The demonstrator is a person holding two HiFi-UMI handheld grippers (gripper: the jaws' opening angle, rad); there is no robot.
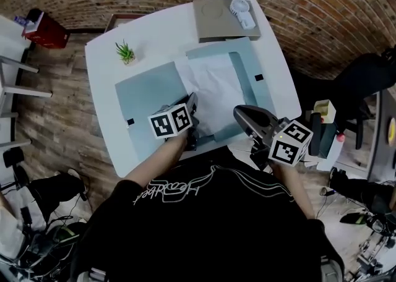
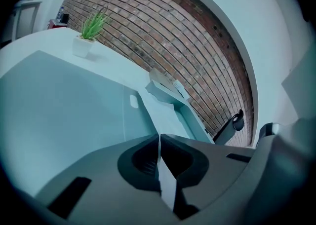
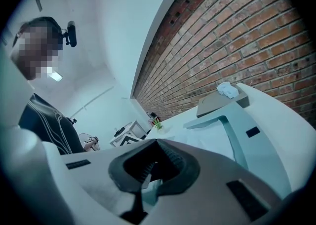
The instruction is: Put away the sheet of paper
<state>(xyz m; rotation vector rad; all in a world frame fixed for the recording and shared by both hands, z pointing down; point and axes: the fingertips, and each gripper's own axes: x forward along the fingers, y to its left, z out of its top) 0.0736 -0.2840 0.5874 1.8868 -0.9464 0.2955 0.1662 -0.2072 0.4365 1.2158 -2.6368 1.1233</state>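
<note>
At the near edge of the folder [image 1: 148, 92], I am pinching the paper [image 1: 213, 89], lying across the folder's middle, in the left gripper [image 2: 159, 139]; the right gripper [image 3: 157, 142] is hovering beside, jaws together. Dragging from 1 pinch, I am risking a crease or tear.

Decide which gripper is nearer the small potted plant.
Left. The left gripper is over the blue folder, diagonally toward the person from the potted plant; the right gripper is farther right, at the table's near edge.
</note>
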